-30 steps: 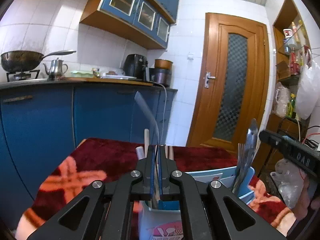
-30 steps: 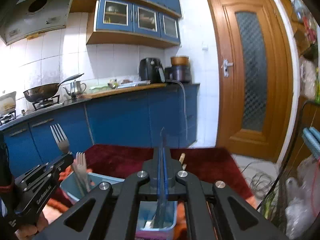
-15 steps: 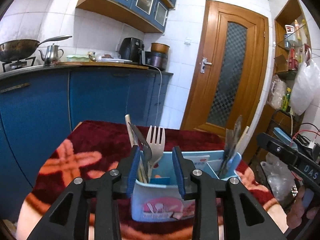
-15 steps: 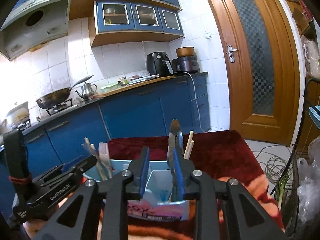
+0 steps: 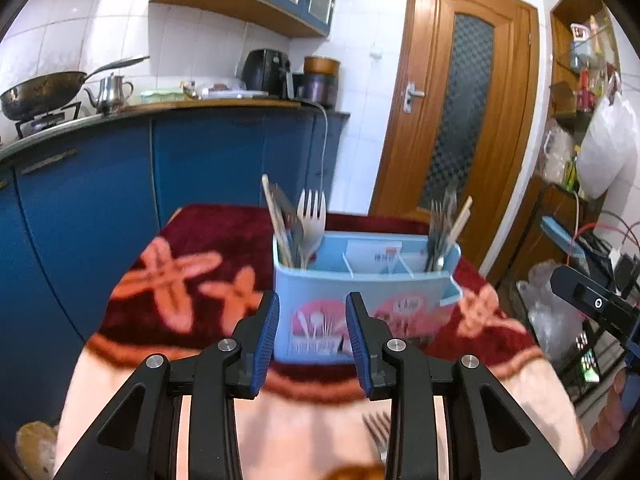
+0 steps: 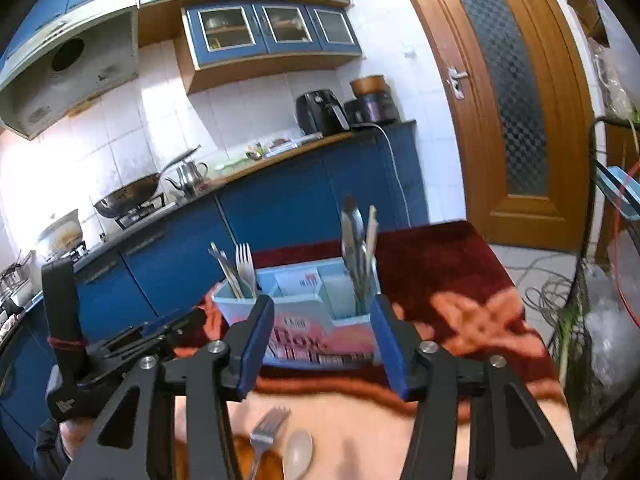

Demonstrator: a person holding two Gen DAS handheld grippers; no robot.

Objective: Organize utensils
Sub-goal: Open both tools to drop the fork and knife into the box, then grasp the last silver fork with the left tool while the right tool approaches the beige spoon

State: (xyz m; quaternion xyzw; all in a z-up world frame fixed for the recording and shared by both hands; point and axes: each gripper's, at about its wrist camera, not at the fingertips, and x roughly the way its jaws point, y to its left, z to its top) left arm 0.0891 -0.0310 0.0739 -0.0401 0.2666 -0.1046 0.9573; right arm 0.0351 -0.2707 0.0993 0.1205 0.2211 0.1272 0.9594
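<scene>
A light blue utensil caddy stands on the red patterned tablecloth. Its left compartment holds a white fork and other utensils; its right compartment holds metal utensils and chopsticks. My left gripper is open and empty, a short way in front of the caddy. My right gripper is open and empty, in front of the caddy. A metal fork and a pale spoon lie on the cloth below my right gripper. The metal fork's tines show in the left wrist view.
Blue kitchen cabinets stand behind the table, with a wok and a kettle on the counter. A wooden door is at the back right. Bags and cables lie on the floor to the right.
Both grippers let go of utensils into the caddy, opened wider and drew back and up from it. The caddy now sits farther ahead in both views.
</scene>
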